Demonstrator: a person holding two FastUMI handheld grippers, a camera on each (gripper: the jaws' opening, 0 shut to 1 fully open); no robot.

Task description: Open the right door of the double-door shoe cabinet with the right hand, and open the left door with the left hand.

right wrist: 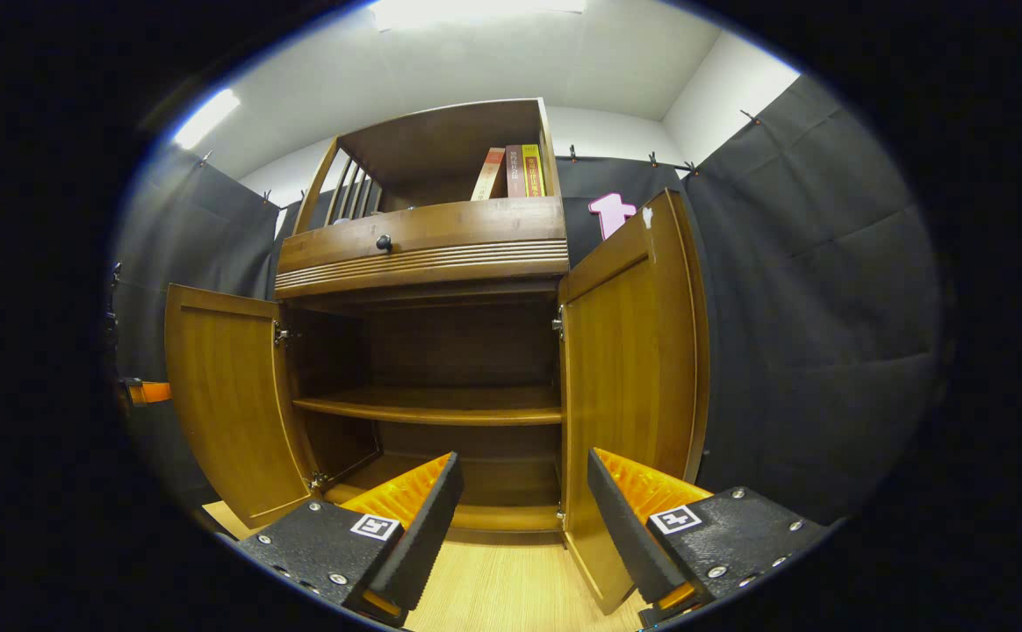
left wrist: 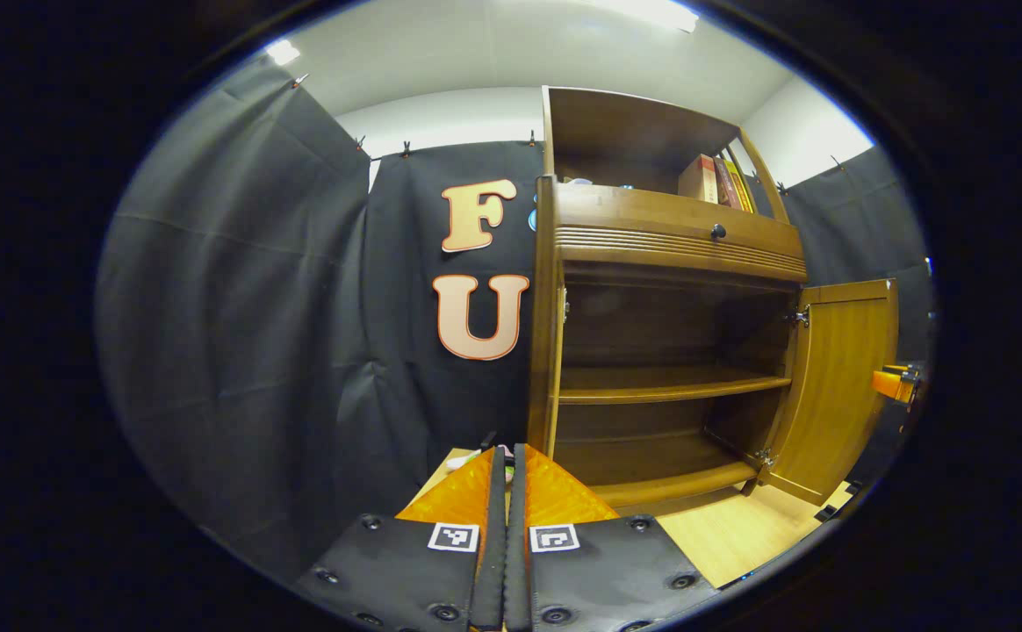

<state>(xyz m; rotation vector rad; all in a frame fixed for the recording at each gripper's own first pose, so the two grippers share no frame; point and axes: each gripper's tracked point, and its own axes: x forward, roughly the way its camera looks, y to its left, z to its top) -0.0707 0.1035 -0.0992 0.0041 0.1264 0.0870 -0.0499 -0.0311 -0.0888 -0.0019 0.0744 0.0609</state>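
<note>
The brown wooden shoe cabinet (left wrist: 678,237) has both lower doors swung open. In the left gripper view its left door (left wrist: 550,369) is seen edge-on, just right of my left gripper (left wrist: 507,452), whose orange fingers are shut together with nothing visible between them. The right door (left wrist: 836,386) stands wide open, and the right gripper (left wrist: 893,384) peeks out past its outer edge. In the right gripper view my right gripper (right wrist: 520,491) is open, low in front of the right door (right wrist: 629,351). The left door (right wrist: 221,404) is open with the left gripper (right wrist: 149,391) beyond it.
Inside, a bare shelf (right wrist: 432,405) crosses the cabinet. Above the doors is a drawer with a dark knob (right wrist: 383,241), and books (right wrist: 511,171) stand in the top compartment. Black cloth walls close in on both sides, and a light wooden floor (right wrist: 511,588) lies below.
</note>
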